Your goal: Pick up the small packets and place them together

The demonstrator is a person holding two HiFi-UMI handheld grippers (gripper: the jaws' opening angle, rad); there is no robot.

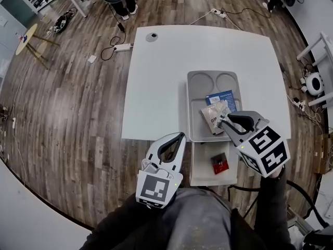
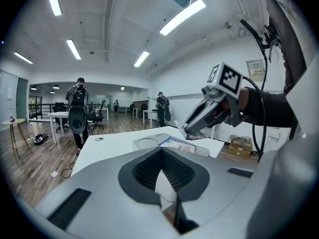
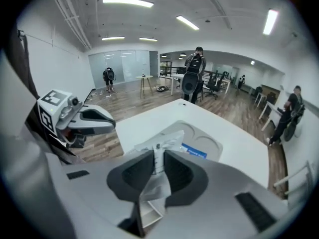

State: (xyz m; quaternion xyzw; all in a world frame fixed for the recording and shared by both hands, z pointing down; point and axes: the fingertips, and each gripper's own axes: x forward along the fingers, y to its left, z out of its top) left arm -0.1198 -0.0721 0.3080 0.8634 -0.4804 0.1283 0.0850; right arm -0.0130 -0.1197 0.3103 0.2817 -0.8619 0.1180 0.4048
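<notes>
- Head view: a grey tray [image 1: 191, 103] sits on the white desk [image 1: 166, 77], towards its near right side.
- The right gripper [image 1: 222, 121] pinches a pale crinkled packet [image 1: 213, 116] above the tray.
- A blue-and-white packet [image 1: 222, 97] lies in the tray just behind it.
- A red packet [image 1: 219, 163] lies apart on a lower white surface [image 1: 200, 165] at the desk's near edge.
- The left gripper [image 1: 179, 136] hovers off the desk edge.
- Left gripper view: the left gripper's [image 2: 160, 153] tips are pressed together with nothing between them. Beyond it is the tray [image 2: 149, 142].
- Right gripper view: the right gripper [image 3: 158, 158] is clamped on the pale packet [image 3: 160, 144], which stands upright over the tray [image 3: 212, 144].
</notes>
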